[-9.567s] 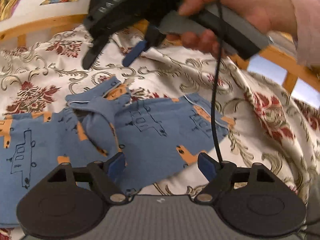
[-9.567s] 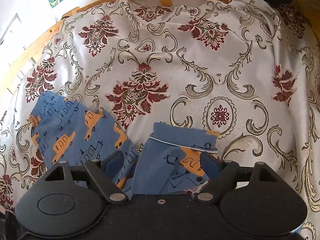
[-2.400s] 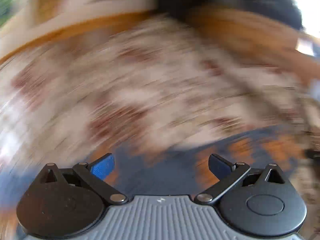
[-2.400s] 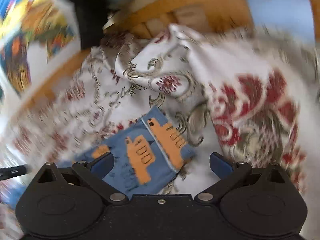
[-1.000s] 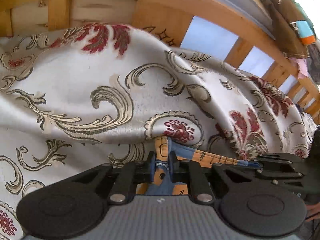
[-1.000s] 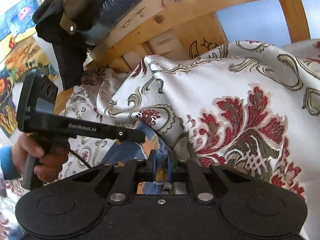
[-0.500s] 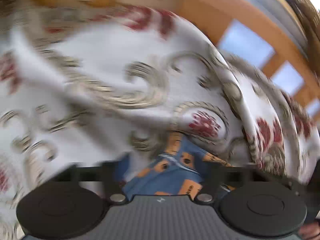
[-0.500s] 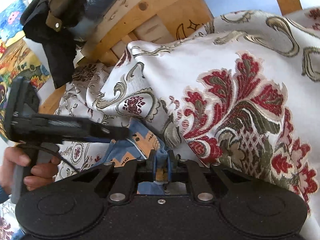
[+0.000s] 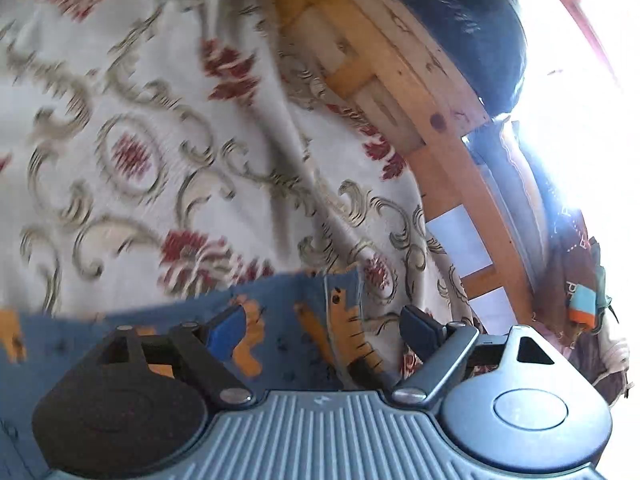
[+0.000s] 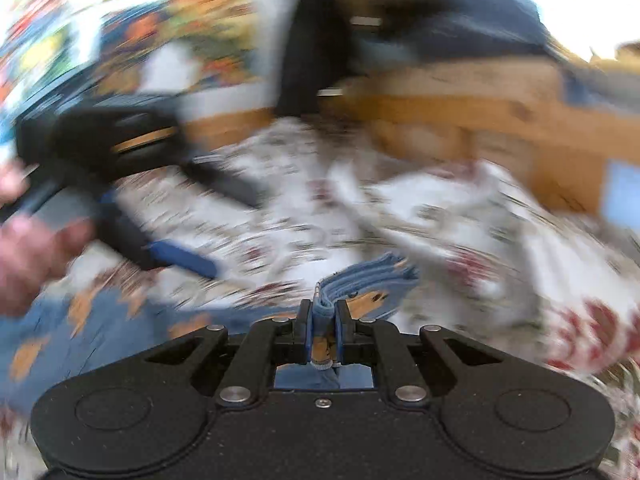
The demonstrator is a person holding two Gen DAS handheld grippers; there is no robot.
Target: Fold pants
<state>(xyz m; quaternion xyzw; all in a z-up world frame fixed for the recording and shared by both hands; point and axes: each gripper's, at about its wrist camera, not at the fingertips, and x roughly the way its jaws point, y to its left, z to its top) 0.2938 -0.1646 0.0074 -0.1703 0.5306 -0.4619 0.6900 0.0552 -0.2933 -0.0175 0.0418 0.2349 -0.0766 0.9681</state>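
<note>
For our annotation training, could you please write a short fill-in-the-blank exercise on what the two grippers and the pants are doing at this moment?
1. The right gripper is ____ on a bunched edge of the blue pants.
2. The left gripper has its fingers ____, with the pants lying between and below them.
3. The pants lie on a ____-patterned bedspread.
4. Behind the bedspread stands a bed frame made of ____.

Missing words: shut; open; floral; wood
</note>
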